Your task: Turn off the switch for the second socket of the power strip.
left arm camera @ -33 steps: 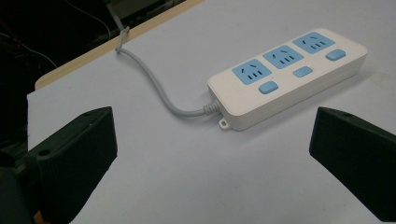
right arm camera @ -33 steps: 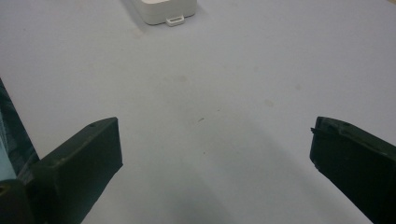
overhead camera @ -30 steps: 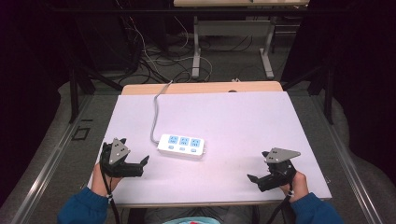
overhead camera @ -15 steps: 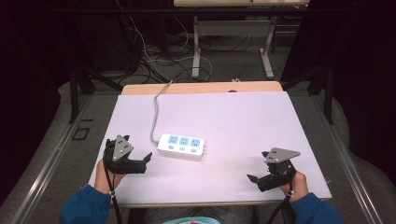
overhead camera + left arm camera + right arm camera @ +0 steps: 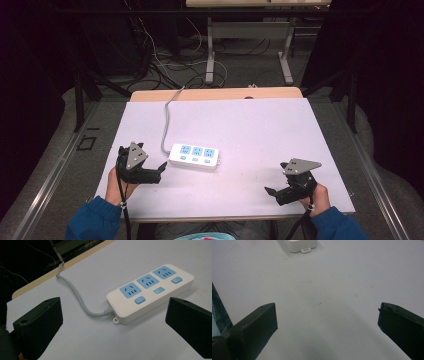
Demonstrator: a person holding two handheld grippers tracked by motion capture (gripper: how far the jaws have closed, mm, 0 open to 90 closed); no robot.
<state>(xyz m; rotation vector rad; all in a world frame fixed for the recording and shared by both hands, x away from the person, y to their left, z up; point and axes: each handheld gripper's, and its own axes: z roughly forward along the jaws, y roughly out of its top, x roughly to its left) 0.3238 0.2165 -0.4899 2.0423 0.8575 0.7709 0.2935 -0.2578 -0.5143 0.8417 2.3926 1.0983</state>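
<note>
A: Start with the biggest thing. What has changed since a second ago?

B: The table (image 5: 260, 130) with its pale lilac sheet is as it was. The white power strip (image 5: 194, 156), with 3 blue sockets and 3 blue buttons, has not moved; it lies a little toward 9 o'clock of the sheet's middle, its grey cord (image 5: 165, 122) running toward 12 o'clock and off the far wooden edge.

A: And the tongs?

B: The left gripper (image 5: 159, 171) has come in from about 8 o'clock toward the strip and now sits just beside its cord end, apart from it. In the left gripper view its jaws stand wide apart with nothing between them, the strip lying ahead. The right gripper (image 5: 269, 192) has stayed near 4 o'clock, well apart from the strip, jaws equally wide and holding nothing over bare sheet.

A: The room?

B: Dark. Grey floor, a tangle of cables (image 5: 165, 65) at 11 o'clock, and metal table legs (image 5: 211, 55) at 12 o'clock beyond the table.
</note>
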